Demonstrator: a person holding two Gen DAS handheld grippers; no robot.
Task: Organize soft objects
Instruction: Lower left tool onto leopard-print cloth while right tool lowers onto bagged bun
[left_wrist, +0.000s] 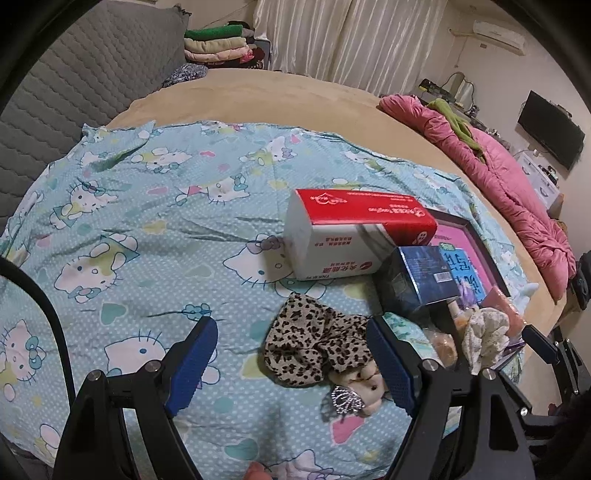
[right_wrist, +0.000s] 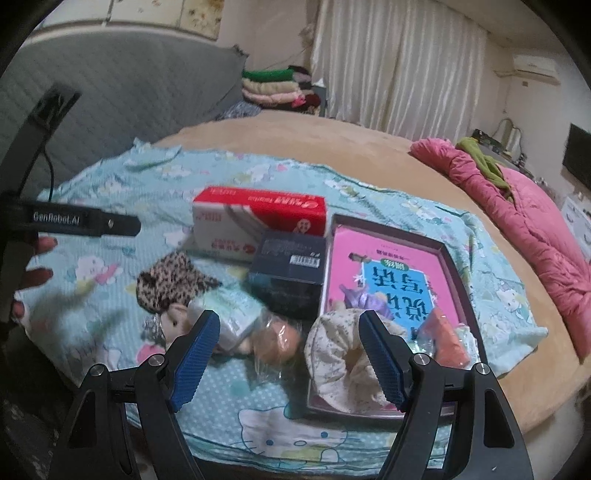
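Two pairs of fingers, both spread wide, both empty, both pitched down over the bed.

Left gripper (left_wrist: 291, 354): the leopard-print scrunchie (left_wrist: 314, 347) lies on the cartoon-cat sheet (left_wrist: 147, 221), between the blue pads and a little ahead of them, nearer the right-hand pad (left_wrist: 388, 362). No contact visible. A small doll head (left_wrist: 364, 382) with a silver tiara sits just nearer the camera, touching the scrunchie's near edge. The scrunchie is a crumpled ring, slightly longer across the view than along it, so the open span straddles its long side.

Right gripper (right_wrist: 288, 350): the cream floral scrunchie (right_wrist: 340, 362) lies partly inside the dark shallow tray (right_wrist: 458, 280), draped over the tray's near left corner and onto the pink book (right_wrist: 369, 251) within. It sits toward the right-hand pad (right_wrist: 380, 362), which overlaps it in the view; touching or not, cannot tell. A plastic-wrapped doll (right_wrist: 273, 339) lies just left of it, nearer the gap's middle.

Behind both: red-and-white tissue pack (left_wrist: 351, 232) and a dark blue box (left_wrist: 417, 280), toward the sheet's far right.

Judgement: each hand is nearer its own scrunchie; the left has the cleaner line. The right needs a small shift toward the tray's corner to centre the floral ring and keep clear of the wrapped doll.
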